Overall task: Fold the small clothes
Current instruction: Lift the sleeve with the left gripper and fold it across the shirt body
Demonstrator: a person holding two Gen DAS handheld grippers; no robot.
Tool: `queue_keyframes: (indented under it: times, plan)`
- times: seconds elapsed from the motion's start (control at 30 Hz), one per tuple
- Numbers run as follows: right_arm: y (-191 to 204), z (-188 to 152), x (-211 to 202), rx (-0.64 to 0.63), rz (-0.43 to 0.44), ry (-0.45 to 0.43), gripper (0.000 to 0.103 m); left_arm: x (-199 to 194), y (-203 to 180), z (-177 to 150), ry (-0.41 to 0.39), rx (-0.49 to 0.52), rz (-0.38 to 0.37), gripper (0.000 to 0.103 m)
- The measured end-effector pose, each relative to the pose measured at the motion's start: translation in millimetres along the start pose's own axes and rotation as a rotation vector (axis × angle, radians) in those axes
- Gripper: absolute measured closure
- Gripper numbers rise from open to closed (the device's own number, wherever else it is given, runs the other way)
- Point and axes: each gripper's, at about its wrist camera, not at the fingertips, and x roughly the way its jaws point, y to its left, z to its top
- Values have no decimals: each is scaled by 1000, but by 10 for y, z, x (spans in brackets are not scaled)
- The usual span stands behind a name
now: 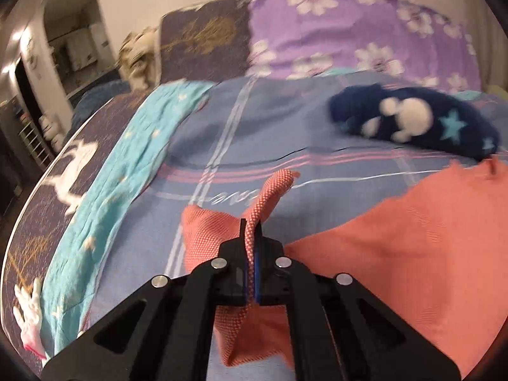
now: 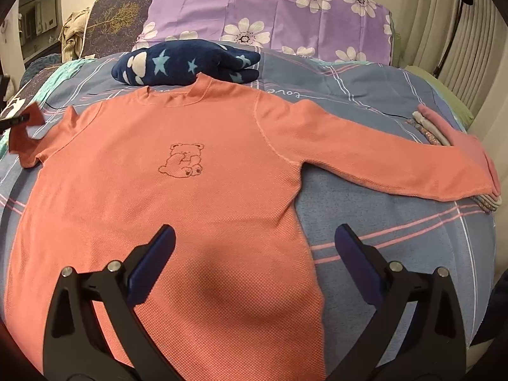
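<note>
A salmon-pink long-sleeved shirt (image 2: 177, 197) with a stitched bear lies face up on the blue plaid bed cover (image 2: 374, 95), one sleeve stretched out to the right. My left gripper (image 1: 252, 227) is shut on the cuff of the other sleeve (image 1: 273, 187) and holds it lifted above the bed. It shows at the far left of the right wrist view (image 2: 22, 117). My right gripper (image 2: 254, 238) is open and empty, hovering over the shirt's lower right side.
A folded navy fleece (image 2: 187, 63) with stars lies beyond the collar. A purple flowered pillow (image 2: 270, 16) stands behind. A stack of folded clothes (image 2: 435, 130) sits under the right cuff. A turquoise cloth (image 1: 120, 171) lies along the bed's left edge.
</note>
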Motion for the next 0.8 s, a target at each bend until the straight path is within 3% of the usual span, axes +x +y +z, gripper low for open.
queue_keyframes:
  times: [0.23,0.37,0.53,0.8]
  plan:
    - [-47,-42,1,19,2,3,2,-625,-1049,-5,-139,186,-222,101]
    - [-92,-70,-16,30,-3,4,2,-776,-1539,-129,-150,259,-319,101]
    - [-106,-86,-31,32,-11,-5,2,-805,-1908,-262,-138,285,-387,101]
    - [-100,-86,22,22,-2,1,2,-800,-1983,-369,-113,273,-412,101]
